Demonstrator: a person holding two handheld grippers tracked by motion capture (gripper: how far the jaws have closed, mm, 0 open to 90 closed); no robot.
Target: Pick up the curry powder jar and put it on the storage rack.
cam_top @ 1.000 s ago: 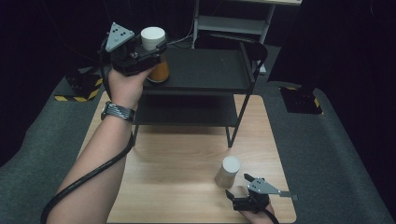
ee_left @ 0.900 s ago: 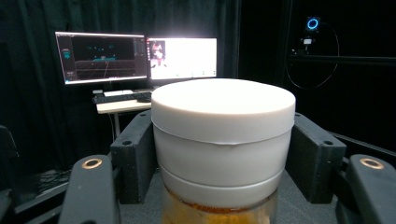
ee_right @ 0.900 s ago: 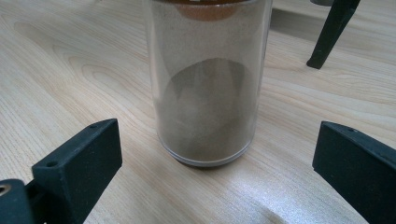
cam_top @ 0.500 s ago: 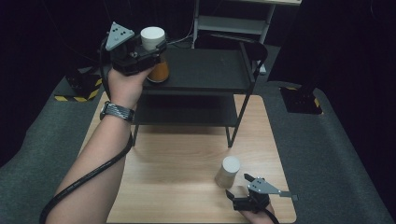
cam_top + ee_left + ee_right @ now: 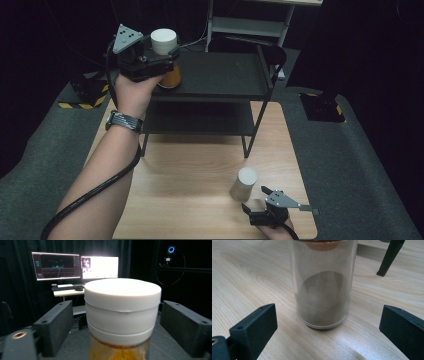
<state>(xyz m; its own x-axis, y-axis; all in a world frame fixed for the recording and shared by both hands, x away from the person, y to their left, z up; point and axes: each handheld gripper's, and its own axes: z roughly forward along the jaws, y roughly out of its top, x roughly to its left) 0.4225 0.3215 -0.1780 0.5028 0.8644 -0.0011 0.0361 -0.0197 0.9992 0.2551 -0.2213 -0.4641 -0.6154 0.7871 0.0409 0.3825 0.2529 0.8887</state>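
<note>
A lab set up for recording. Black curtains (image 5: 22, 290) close it in on every side. Behind the shelf (image 5: 220, 75), a desk (image 5: 68, 292) carries two lit monitors (image 5: 75, 265) and a keyboard (image 5: 67, 287). A camera with a glowing blue ring (image 5: 171, 250) hangs high beside the monitors. Hazard-striped stand feet (image 5: 80, 97) sit on grey floor beside the wooden surface (image 5: 200, 165).
</note>
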